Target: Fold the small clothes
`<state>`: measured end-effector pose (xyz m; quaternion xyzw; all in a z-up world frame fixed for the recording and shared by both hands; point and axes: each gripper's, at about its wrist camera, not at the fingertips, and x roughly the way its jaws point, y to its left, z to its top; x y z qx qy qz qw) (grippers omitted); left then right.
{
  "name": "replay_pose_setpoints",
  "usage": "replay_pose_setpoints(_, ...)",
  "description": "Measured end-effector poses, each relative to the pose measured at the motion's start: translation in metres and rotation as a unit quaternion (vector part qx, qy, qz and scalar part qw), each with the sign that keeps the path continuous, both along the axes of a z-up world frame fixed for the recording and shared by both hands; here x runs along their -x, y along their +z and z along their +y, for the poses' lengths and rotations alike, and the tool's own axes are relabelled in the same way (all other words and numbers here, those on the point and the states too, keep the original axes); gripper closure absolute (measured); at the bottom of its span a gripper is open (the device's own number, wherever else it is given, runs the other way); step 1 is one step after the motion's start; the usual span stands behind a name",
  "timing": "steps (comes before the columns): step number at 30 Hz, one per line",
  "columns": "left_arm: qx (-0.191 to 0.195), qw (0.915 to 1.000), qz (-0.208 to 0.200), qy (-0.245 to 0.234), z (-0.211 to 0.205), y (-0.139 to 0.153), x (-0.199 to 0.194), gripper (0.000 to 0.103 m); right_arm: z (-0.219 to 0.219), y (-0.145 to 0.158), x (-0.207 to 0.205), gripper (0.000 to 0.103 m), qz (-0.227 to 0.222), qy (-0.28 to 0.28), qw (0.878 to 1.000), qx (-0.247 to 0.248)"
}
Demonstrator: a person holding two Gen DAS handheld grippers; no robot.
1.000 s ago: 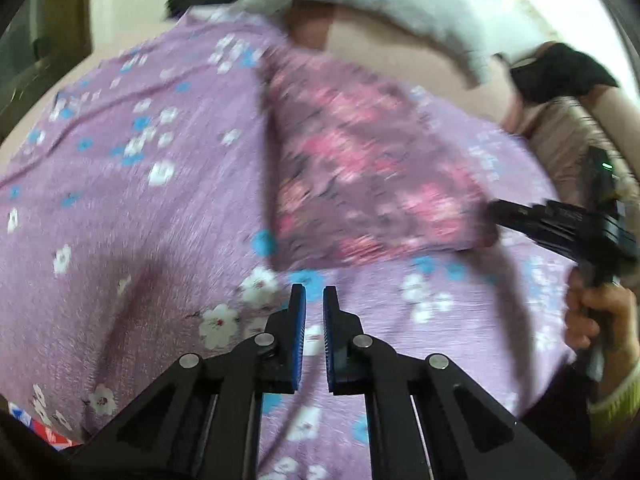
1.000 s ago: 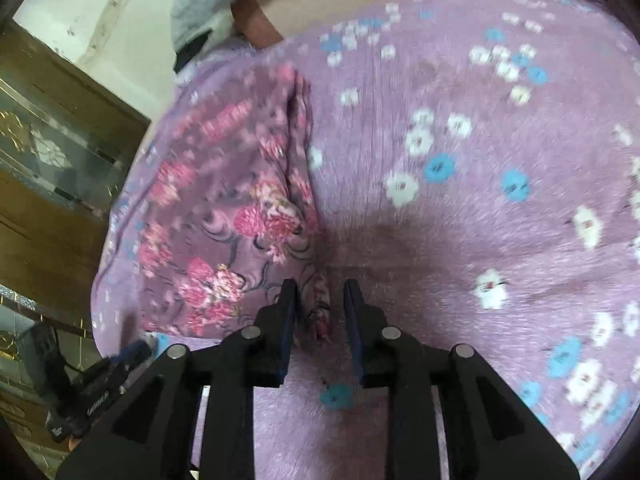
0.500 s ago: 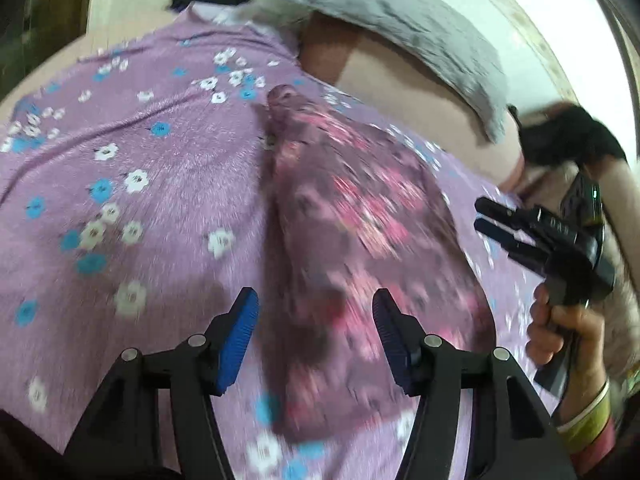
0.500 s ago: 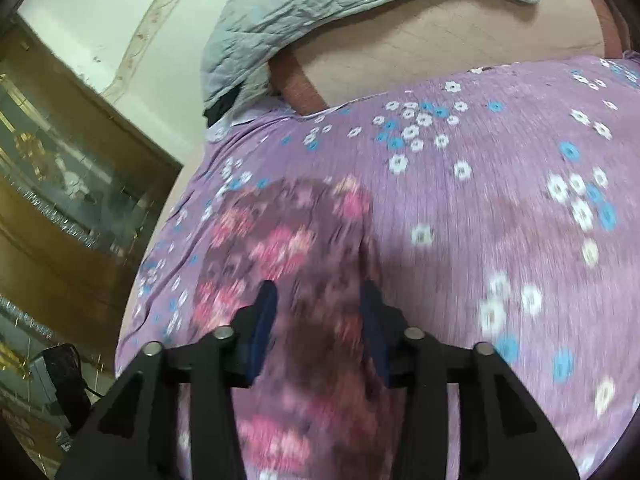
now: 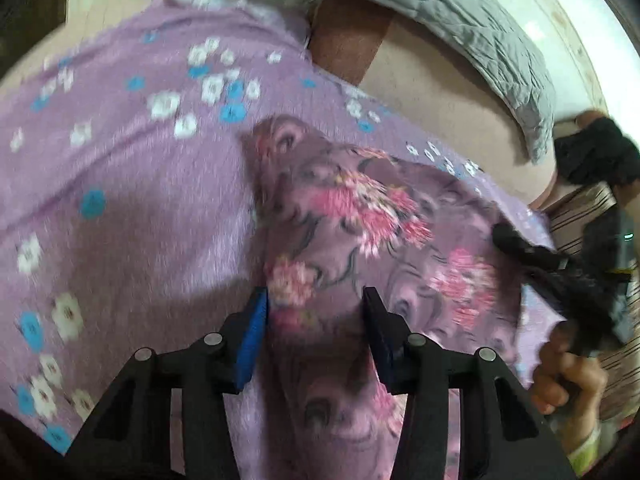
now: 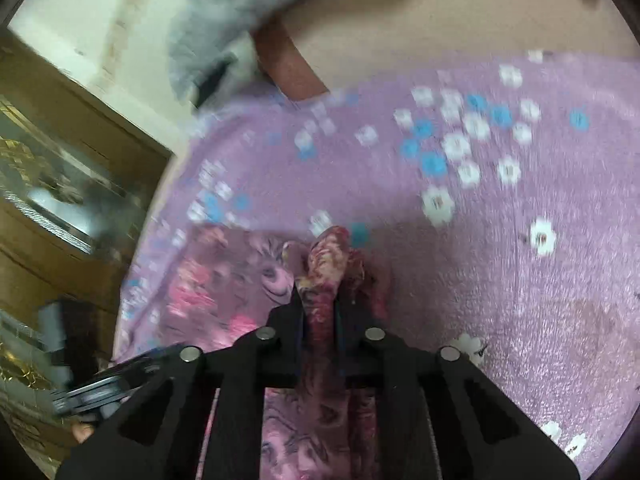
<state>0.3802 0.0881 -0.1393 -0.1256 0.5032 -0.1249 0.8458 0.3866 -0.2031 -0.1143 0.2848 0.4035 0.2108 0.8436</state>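
Observation:
A mauve garment with pink flowers [image 5: 360, 232] lies folded on a purple flowered bedspread [image 5: 120, 184]. My left gripper [image 5: 316, 312] is open, its blue-padded fingers straddling the garment's near edge just above the cloth. My right gripper [image 6: 320, 304] is shut on a bunched fold of the garment [image 6: 324, 264], which sticks up between its fingers. The right gripper also shows at the garment's right edge in the left wrist view [image 5: 516, 244], and the left gripper at the lower left of the right wrist view [image 6: 104, 388].
A grey quilted blanket [image 5: 460, 12] lies over the tan headboard [image 5: 432, 96] at the far end of the bed. A dark cloth [image 5: 592, 156] sits at the right. A wooden cabinet with glass [image 6: 52, 184] stands beside the bed.
My left gripper opened and moved onto the garment's near edge. My right gripper moved along the garment and closed on a bunched fold of it.

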Motion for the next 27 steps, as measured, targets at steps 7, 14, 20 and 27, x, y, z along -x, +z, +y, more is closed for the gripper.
replay_pose_setpoints(7,-0.082,0.9964,-0.024,-0.006,-0.012,0.012,0.017,0.047,0.006,-0.021,-0.002,0.089,0.053,-0.010,0.997,0.058)
replay_pose_setpoints(14,0.014,0.9948,-0.090,-0.044,-0.007,0.061,0.119,0.049,0.009,0.034,0.077,0.089,-0.014,0.038,0.999,0.030)
replay_pose_setpoints(20,0.007,0.9970,-0.051,-0.057,-0.021,0.027,0.166,0.050,0.034,0.013,0.141,0.089,0.008,0.055,0.997,0.055)
replay_pose_setpoints(27,-0.034,0.9976,-0.025,-0.056,-0.019,0.005,0.179,0.065,0.015,-0.022,0.152,0.096,0.052,0.016,0.997,0.055)
